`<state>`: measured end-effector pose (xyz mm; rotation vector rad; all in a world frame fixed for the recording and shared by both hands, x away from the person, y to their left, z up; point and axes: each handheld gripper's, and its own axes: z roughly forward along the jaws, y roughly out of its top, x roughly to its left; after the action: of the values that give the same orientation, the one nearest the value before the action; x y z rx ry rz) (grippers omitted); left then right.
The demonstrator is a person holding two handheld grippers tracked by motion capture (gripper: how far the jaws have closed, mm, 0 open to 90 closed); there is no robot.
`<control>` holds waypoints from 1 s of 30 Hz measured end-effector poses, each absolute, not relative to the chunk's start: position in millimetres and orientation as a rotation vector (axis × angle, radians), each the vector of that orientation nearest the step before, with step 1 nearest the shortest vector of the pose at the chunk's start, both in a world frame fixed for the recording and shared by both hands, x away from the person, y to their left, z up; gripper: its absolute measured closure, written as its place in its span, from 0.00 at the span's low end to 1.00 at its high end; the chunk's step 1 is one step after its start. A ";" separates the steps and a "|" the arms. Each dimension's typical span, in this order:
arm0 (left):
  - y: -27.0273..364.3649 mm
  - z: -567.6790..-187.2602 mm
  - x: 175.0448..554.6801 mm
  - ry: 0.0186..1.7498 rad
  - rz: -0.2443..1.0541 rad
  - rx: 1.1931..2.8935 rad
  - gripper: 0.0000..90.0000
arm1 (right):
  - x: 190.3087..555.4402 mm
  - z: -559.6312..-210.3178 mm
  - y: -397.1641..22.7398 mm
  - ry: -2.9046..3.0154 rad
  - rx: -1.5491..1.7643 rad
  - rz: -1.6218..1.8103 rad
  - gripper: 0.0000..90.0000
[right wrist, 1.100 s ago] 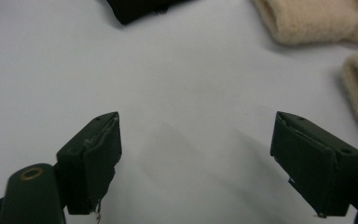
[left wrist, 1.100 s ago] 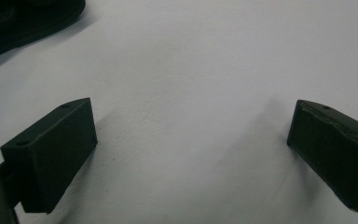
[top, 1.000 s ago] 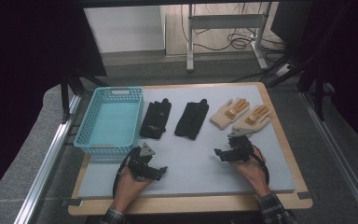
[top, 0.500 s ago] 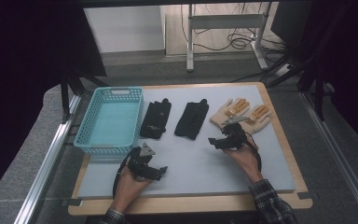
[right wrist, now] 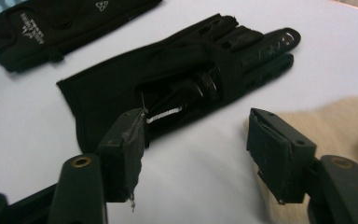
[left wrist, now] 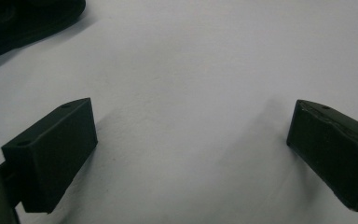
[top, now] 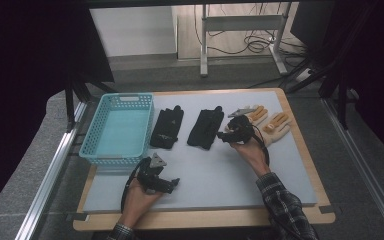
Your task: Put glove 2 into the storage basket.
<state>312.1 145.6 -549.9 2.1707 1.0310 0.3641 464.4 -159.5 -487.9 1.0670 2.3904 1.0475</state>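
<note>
Right gripper (top: 228, 135) jaws part-spread, just been narrowing, nothing between them yet; they straddle bare mat between the near black glove (right wrist: 177, 84) ahead-left and the tan glove (right wrist: 335, 121) at its right jaw. We read that as lining up a pinch on the black glove's edge. Left gripper (top: 166, 184) sits wide-spread on bare mat, parked clear. Blue basket (top: 119, 131) lies beyond it, likely the drop spot. Second black glove (top: 167, 127) lies between basket and first.
</note>
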 end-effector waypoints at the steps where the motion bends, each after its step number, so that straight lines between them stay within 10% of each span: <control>1: 145.6 -549.9 312.1 1.031 0.364 2.171 0.02 | 467.4 -488.4 -156.7 2.393 1.067 1.044 0.44; 10: 145.8 -549.9 312.1 1.029 0.365 2.173 0.02 | 492.4 -493.3 -135.2 2.394 1.049 1.033 0.53; 24: 145.7 -550.0 312.1 1.030 0.363 2.170 0.02 | 525.7 -515.1 -107.4 2.381 1.103 0.976 0.36; 30: 145.6 -550.0 312.1 1.031 0.363 2.169 0.02 | 531.2 -522.9 -100.4 2.373 1.104 0.922 0.51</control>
<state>312.1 145.6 -550.0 2.1694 1.0311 0.3632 531.2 -100.4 -522.9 1.1044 2.3735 0.9218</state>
